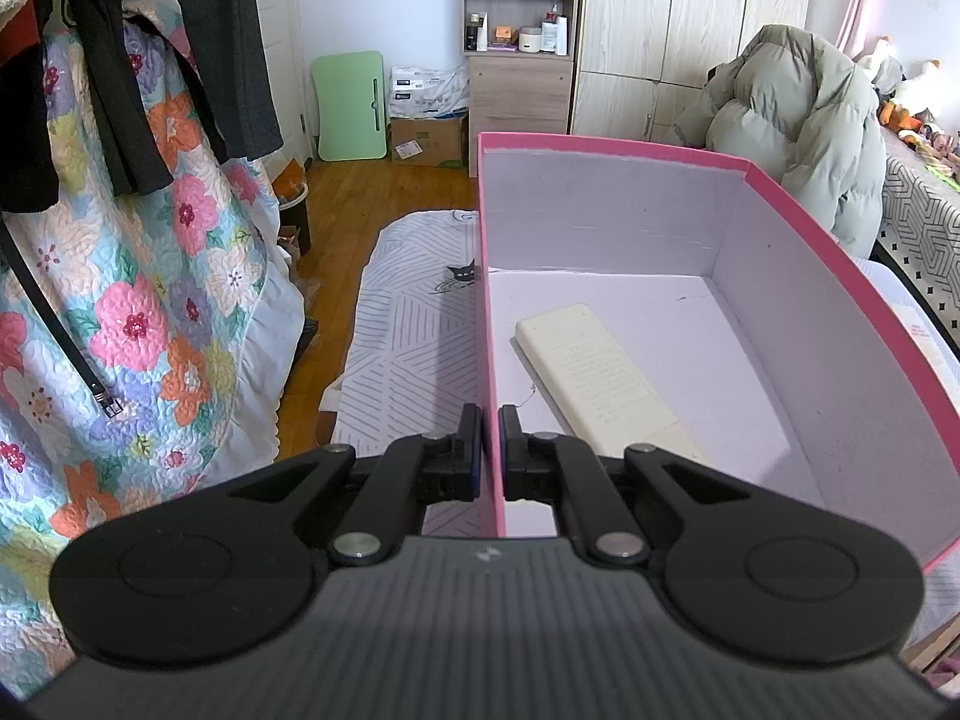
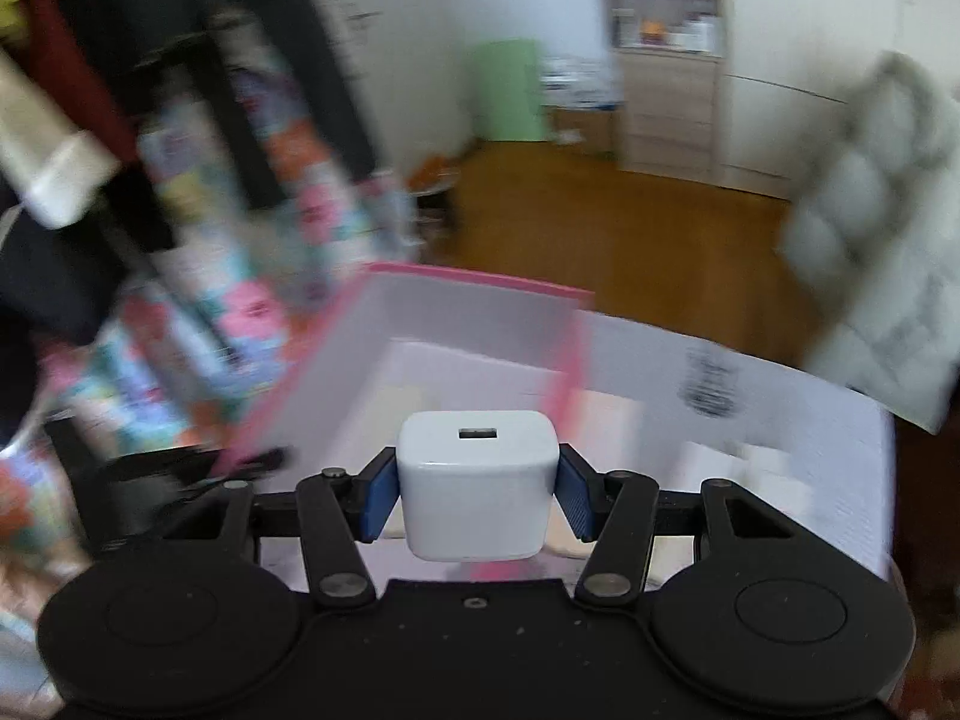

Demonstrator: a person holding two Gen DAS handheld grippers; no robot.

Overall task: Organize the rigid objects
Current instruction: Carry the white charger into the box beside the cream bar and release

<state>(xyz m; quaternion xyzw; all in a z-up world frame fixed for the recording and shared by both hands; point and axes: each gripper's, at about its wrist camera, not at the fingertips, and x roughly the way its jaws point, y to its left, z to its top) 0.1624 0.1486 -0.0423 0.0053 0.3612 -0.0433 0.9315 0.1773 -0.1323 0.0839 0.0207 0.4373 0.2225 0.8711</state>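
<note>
White charger [image 2: 477, 480] sits clamped between the right tongs [image 2: 477, 495]

The pink box [image 1: 840, 276] looks like matt cardboard, pale lilac paper inside. The remote [image 1: 600, 384] in it is cream plastic, smooth with a dull finish. The charger [image 2: 477, 480] is glossy white plastic. Floor [image 1: 408, 192] is warm varnished wood, the floral quilt [image 1: 150, 300] stitched, puffy cloth.
</note>
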